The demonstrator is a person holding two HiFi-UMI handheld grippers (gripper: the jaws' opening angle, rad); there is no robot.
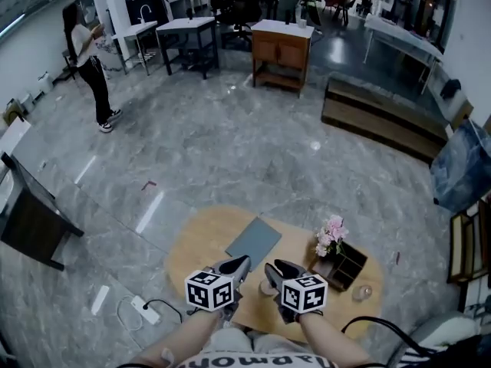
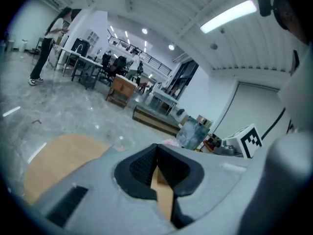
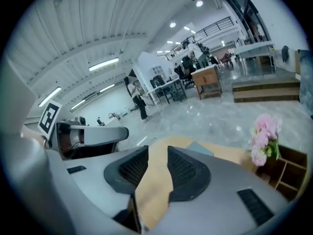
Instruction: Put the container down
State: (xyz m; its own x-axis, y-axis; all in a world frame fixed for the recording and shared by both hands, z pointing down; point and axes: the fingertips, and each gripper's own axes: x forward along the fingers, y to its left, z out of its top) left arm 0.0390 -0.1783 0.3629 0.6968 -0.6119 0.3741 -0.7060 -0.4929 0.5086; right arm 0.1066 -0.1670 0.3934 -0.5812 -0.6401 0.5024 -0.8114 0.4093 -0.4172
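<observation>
In the head view both grippers hover over the near edge of a round wooden table. My left gripper has its jaws touching at the tips, shut with nothing between them. My right gripper is open, with a narrow gap that shows only bare tabletop. A dark wooden compartment box stands on the table to the right, with pink flowers at its far corner. A small pale round thing lies under the right gripper, mostly hidden. Neither gripper holds anything.
A flat grey mat lies mid-table ahead of the jaws. A small glass sits near the box at the right edge. On the floor, a white power strip lies at the left. A person stands far back left among the desks.
</observation>
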